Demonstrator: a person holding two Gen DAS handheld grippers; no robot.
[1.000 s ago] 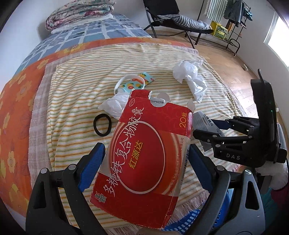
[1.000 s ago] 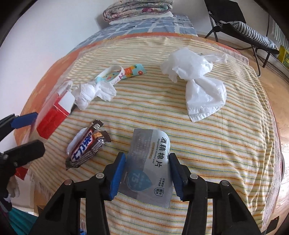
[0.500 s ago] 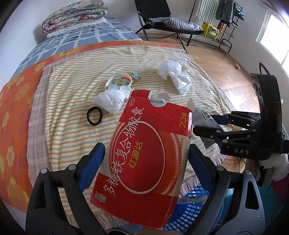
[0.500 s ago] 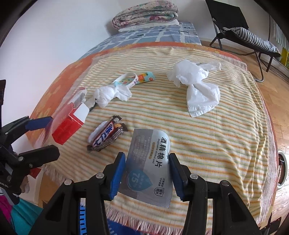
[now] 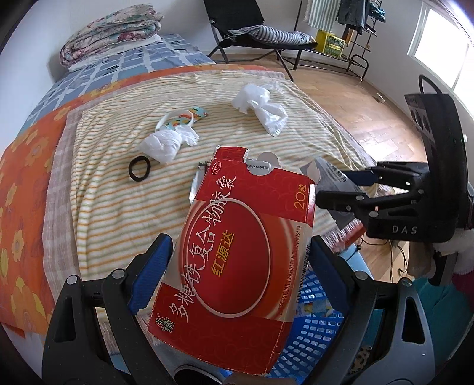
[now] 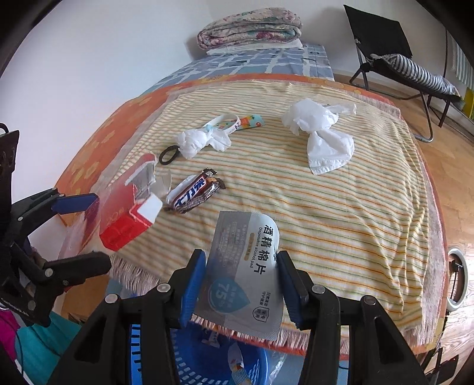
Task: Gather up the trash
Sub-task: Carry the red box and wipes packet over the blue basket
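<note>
two grippers are up over the near edge of the bed, each carrying a piece of trash. the left gripper (image 5: 237,263) has its blue pads pressed on the sides of a torn-open red medicine box (image 5: 237,257), held tilted above the fringe of the striped blanket (image 5: 124,213). the right gripper (image 6: 241,281) pinches a silver alcohol pad sachet (image 6: 243,266) between its blue pads, the sachet standing upright with its printed face to the camera.

below both, off the bed's edge, sits a blue plastic basket (image 6: 189,355) with a few scraps already inside.

several pieces lie on the blanket: a chocolate bar wrapper (image 6: 195,192) near the front edge, a black hair tie (image 6: 169,155) just beside a crumpled white tissue (image 6: 201,141), a white wristband (image 6: 226,123) resting against a small colourful packet (image 6: 251,121), and farther right a knotted white plastic bag (image 6: 323,133), well apart from the rest.

at the head of the bed a folded floral quilt (image 6: 250,26) rests on a blue checked sheet (image 6: 254,65). a black folding chair (image 6: 394,56) with a striped cushion stands on the wooden floor (image 6: 453,165) beyond.
</note>
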